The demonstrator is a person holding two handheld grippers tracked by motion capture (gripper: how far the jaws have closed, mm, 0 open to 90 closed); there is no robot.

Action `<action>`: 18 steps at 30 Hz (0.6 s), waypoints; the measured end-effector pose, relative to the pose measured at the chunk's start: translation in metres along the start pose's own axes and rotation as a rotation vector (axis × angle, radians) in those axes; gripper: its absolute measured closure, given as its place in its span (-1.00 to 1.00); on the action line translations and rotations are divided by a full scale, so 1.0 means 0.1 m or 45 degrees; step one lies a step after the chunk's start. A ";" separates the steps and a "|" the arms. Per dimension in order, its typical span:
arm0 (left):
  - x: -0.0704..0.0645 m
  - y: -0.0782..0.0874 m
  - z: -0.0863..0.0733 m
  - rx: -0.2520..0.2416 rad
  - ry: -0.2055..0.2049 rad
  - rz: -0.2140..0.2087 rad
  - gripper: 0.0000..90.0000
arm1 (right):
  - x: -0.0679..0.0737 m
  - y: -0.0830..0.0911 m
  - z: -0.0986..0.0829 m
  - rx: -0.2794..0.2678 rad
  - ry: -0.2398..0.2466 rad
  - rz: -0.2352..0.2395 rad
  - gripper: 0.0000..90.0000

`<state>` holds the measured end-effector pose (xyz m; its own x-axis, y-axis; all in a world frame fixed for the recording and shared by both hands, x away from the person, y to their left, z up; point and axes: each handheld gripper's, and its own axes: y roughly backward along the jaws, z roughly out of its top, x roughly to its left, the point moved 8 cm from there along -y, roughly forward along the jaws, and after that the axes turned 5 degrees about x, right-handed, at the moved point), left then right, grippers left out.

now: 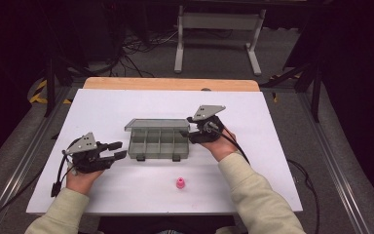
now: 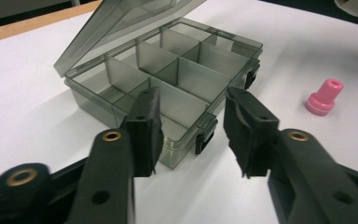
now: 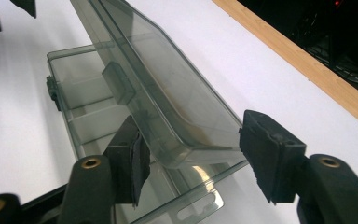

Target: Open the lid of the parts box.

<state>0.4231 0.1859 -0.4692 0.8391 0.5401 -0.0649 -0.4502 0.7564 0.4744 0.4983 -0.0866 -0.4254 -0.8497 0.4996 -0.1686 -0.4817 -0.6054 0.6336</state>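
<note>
Both grippers open, L gripper near box edge

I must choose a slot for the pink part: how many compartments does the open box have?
8 compartments in the box: four along the hinge side under the raised lid, four along the latch side. The left gripper partly hides the nearest ones.

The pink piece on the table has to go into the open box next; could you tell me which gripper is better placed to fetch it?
Probably left: the left gripper is open and free, while the right gripper straddles the lid of the box. The pink piece lies between both.
</note>
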 end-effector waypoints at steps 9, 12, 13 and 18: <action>0.01 0.08 0.00 -0.028 0.009 0.016 0.10 | -0.16 0.02 0.14 -0.041 -0.036 0.001 0.14; 0.02 0.10 -0.01 -0.032 0.013 0.021 0.08 | -0.20 0.02 0.16 -0.059 -0.051 -0.009 0.18; 0.02 0.11 -0.01 -0.034 0.014 0.022 0.07 | -0.22 0.02 0.17 -0.066 -0.056 -0.014 0.19; 0.03 0.13 -0.01 -0.050 0.015 0.032 0.01 | -0.26 -0.01 0.18 -0.081 -0.067 -0.037 0.28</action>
<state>0.4199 0.1980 -0.4637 0.8239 0.5631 -0.0641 -0.4827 0.7566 0.4412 0.5248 -0.0877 -0.4084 -0.8237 0.5482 -0.1451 -0.5198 -0.6274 0.5798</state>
